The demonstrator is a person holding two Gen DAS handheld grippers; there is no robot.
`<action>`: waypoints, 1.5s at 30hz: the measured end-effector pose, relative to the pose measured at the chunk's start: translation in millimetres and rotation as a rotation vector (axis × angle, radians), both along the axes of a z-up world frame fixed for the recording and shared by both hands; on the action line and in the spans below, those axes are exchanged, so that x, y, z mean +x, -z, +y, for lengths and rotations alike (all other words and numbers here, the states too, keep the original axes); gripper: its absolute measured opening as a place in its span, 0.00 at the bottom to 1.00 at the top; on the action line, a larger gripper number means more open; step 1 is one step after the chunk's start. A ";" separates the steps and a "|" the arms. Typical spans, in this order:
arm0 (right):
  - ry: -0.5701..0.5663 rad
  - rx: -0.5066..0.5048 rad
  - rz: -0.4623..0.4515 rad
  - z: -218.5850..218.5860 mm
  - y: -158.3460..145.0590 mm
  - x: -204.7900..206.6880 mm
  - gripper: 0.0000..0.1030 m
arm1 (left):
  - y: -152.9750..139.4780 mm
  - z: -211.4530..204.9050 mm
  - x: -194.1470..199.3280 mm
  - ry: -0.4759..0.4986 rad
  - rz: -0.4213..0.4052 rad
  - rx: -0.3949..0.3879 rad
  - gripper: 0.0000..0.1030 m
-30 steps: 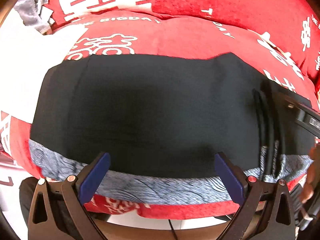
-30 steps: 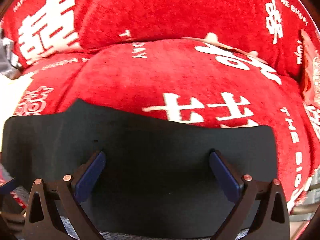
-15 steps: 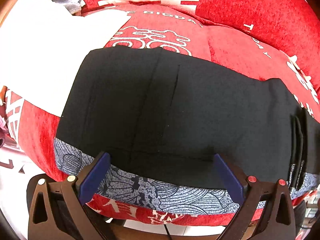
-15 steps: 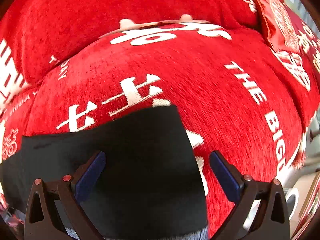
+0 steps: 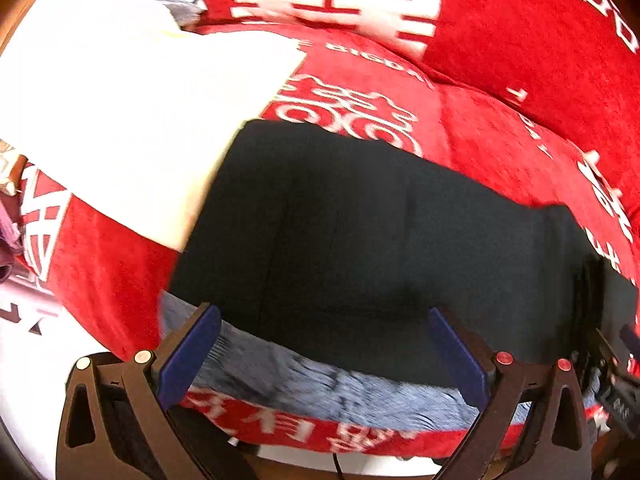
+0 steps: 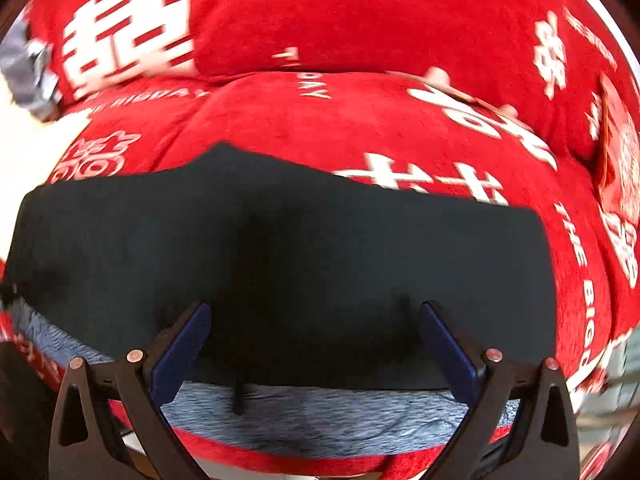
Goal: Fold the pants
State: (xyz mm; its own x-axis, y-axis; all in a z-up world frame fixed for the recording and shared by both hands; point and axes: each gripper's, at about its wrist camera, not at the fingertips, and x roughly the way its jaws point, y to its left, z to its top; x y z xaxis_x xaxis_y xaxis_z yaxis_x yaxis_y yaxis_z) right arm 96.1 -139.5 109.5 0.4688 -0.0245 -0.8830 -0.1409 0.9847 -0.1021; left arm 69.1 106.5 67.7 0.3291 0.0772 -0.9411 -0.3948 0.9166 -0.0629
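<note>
Black pants [image 5: 380,248] are lying flat w/ a grey patterned cloth [image 5: 320,384] under the near edge on the red cushion [image 6: 360,128], L gripper [image 5: 324,356] & R gripper [image 6: 316,350] hovering above, fingers wide apart, gripping nothing.

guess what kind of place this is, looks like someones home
Probably a living room at home, with a sofa serving as the folding surface. The black pants lie flat on a red plush seat cushion printed with white characters, a matching back cushion stands behind it, and a white cloth lies alongside.
</note>
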 end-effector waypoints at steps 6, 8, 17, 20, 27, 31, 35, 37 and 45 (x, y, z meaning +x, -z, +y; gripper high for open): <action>-0.146 0.016 0.059 54.1 17.0 18.0 1.00 | 22.7 21.8 -5.4 -0.039 0.068 -0.012 1.00; -0.147 -0.067 0.040 66.6 25.7 24.4 1.00 | 26.4 21.0 -9.6 -0.023 0.069 -0.016 1.00; -0.269 0.053 0.080 108.9 13.5 69.1 1.00 | 34.7 25.4 -12.4 0.010 0.062 -0.037 1.00; -0.407 0.085 0.116 139.5 13.8 78.6 1.00 | 34.9 26.8 -12.4 0.020 0.058 -0.039 1.00; -0.791 0.169 0.307 212.2 33.5 88.2 1.00 | 36.6 31.0 -12.6 0.050 0.047 -0.054 1.00; -0.892 0.157 0.398 227.4 50.8 96.8 1.00 | 36.9 38.6 -14.3 0.072 0.039 -0.066 1.00; -0.881 0.223 0.500 222.3 61.7 102.6 0.99 | 36.1 40.4 -15.7 0.095 0.033 -0.066 1.00; -0.919 0.220 0.507 223.2 57.4 95.8 0.90 | 35.3 41.7 -16.8 0.111 0.033 -0.073 1.00; -0.988 0.132 0.361 212.0 13.0 61.6 0.30 | 29.5 76.9 -33.4 0.146 -0.006 -0.238 1.00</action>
State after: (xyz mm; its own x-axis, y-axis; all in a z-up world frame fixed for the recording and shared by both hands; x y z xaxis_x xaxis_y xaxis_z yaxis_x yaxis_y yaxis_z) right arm 157.7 72.5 96.5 -0.0627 0.3303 -0.9418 -0.8856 0.4168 0.2051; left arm 35.7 183.5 38.2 0.3264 -0.1947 -0.9249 -0.2584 0.9229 -0.2855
